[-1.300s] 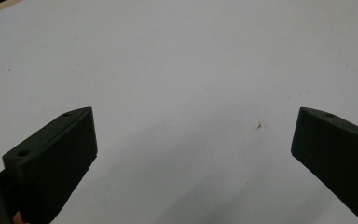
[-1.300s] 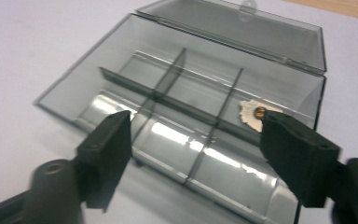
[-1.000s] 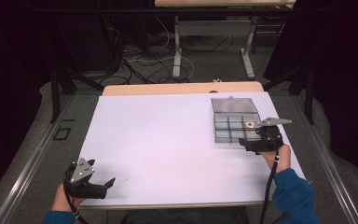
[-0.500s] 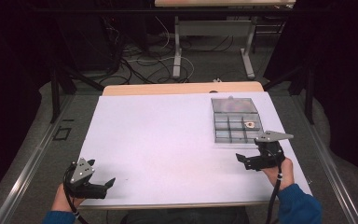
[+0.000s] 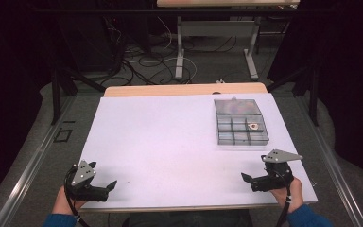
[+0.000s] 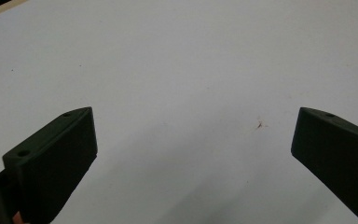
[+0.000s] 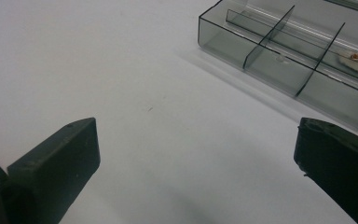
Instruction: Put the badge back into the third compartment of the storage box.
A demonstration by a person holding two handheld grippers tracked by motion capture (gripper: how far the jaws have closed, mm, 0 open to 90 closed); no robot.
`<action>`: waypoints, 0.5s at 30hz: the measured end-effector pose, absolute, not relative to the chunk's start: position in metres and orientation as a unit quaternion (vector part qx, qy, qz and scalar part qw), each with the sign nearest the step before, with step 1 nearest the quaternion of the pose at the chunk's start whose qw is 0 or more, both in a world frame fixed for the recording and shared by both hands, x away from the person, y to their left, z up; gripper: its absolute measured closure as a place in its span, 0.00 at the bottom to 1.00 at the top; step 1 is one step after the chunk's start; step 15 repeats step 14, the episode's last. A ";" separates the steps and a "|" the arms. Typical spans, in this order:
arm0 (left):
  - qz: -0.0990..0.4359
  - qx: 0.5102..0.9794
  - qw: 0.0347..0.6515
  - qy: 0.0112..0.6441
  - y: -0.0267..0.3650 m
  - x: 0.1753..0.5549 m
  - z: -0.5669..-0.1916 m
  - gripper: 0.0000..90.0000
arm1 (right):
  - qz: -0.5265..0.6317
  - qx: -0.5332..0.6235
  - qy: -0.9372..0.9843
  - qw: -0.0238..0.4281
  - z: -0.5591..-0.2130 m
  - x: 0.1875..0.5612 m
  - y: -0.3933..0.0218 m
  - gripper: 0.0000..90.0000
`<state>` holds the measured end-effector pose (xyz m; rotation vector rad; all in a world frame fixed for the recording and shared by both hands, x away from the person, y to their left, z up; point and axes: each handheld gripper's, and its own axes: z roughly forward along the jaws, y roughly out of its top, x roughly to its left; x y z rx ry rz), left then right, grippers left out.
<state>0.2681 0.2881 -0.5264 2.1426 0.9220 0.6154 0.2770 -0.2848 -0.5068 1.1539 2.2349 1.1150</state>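
White table [image 5: 170, 142]; clear compartment box [image 5: 240, 122]; no readable writing.

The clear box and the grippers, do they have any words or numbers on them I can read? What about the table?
No words, numbers or signs can be read anywhere.
Compartment box: clear plastic, no label; one compartment holds a small piece with no writing to make out.
Left gripper and right gripper: plain black jaws and grey plates, no marks.
White table: bare, only tiny specks.
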 end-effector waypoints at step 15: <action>0.234 0.829 0.360 0.360 0.287 0.269 -0.528 0.00 | 0.399 0.397 0.798 0.214 -0.512 0.253 -0.288 0.00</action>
